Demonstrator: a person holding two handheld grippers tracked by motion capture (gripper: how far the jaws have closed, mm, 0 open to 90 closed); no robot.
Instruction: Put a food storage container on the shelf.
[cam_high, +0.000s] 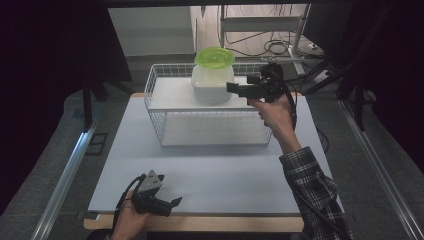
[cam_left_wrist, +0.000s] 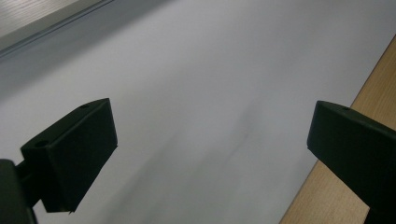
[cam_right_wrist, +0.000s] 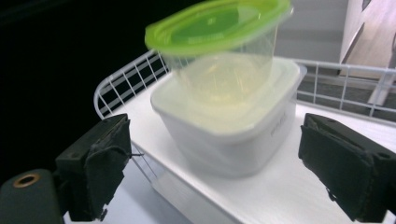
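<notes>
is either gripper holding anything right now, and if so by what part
Nothing is held. The right gripper is open, its jaws apart in front of the white tub on the wire rack. The left gripper is open over the table.

Green-lidded tub (cam_right_wrist: 219, 42) blurred in right gripper view; seating on white container (cam_right_wrist: 233, 126) indeterminate. Embossed mark on container wall illegible. Wire rack (cam_right_wrist: 121, 79) cut by frame edge. Left gripper (cam_high: 167, 204) base hidden by hand (cam_high: 131, 220).
</notes>
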